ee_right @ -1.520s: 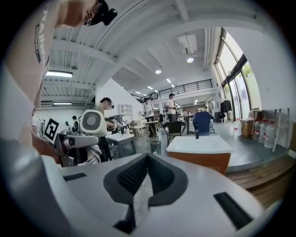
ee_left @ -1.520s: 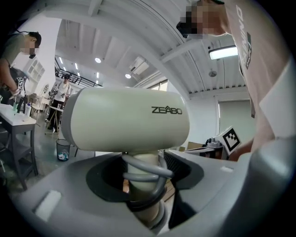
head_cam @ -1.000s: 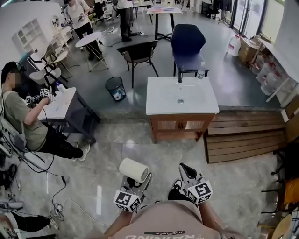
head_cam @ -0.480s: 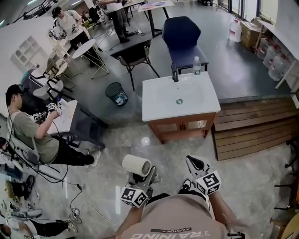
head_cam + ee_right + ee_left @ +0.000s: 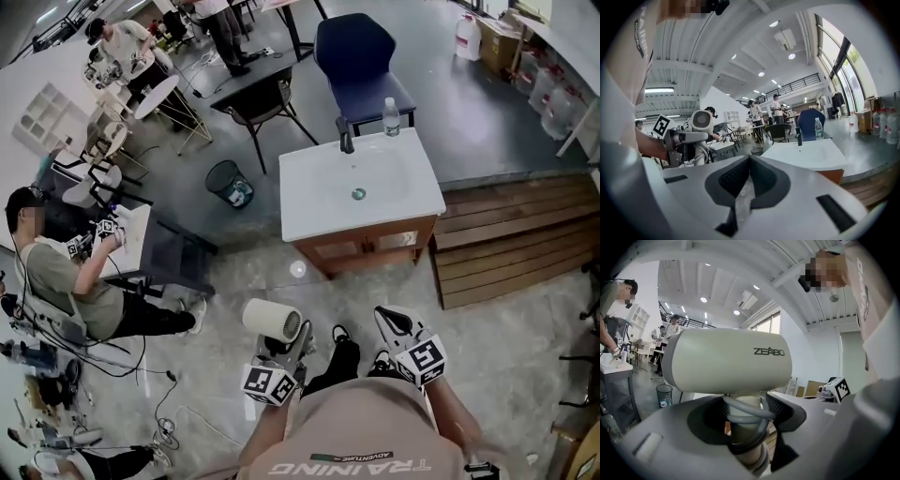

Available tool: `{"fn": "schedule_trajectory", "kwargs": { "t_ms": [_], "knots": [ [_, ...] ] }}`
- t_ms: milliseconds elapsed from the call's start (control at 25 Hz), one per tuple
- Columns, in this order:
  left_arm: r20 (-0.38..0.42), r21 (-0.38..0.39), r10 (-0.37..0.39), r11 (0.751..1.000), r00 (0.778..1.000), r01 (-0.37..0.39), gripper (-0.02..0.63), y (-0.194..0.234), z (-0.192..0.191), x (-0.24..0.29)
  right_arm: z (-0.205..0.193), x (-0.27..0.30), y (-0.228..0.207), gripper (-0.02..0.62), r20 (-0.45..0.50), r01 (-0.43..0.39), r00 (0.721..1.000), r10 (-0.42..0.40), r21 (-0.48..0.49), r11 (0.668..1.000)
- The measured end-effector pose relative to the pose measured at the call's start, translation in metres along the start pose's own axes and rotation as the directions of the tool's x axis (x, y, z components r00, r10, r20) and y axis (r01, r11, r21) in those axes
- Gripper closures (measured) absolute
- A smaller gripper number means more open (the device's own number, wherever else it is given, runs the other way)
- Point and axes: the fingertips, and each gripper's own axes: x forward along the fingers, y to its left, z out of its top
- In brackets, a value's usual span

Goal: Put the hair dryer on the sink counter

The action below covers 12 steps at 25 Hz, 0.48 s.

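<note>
1. Hair dryer (image 5: 272, 320) is not on the sink counter (image 5: 314, 214). The counter stands well ahead of me across open floor, a white top with a sunken basin on a wooden cabinet, and wooden steps (image 5: 506, 244) sit just beside it on the right.
2. A blue chair (image 5: 361, 56) stands close behind the counter's far edge.
3. A black waste bin (image 5: 230, 181) sits on the floor left of the counter, apart from it.
4. The dryer is cream-coloured, with its barrel lying level above the handle and its cord looped round that handle. It is up in the air, low in front of me on my left side. The left gripper view shows ZEABO printed on the barrel.
5. My left gripper (image 5: 286, 343) has its fingers spread wide round the handle and cord. The pads press on both sides, so the dryer stands upright in my grip.
6. My right gripper (image 5: 392, 321) hangs beside the left one, apart from it. Its fingers are drawn together with the tips meeting, and they hold nothing.
7. A clear water bottle (image 5: 391, 115) stands upright at the counter's far edge.
8. A dark faucet (image 5: 345, 139) rises behind the basin, just left of the bottle.
</note>
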Motion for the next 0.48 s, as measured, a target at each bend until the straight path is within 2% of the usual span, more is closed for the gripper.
{"fn": "schedule_trajectory", "kwargs": {
  "t_ms": [320,480],
  "knots": [
    [0.002,-0.004,-0.061,0.998,0.998,0.061,0.359,0.035,0.009,0.043,0.014,0.036,-0.029,0.589,-0.032,0.078,0.996,-0.079,-0.016,0.997],
    [0.017,0.034,-0.109,0.993,0.994,0.109,0.359,0.062,0.024,0.069,0.034,0.069,-0.039,0.589,-0.043,0.101,0.994,-0.104,-0.051,0.994]
  ]
}}
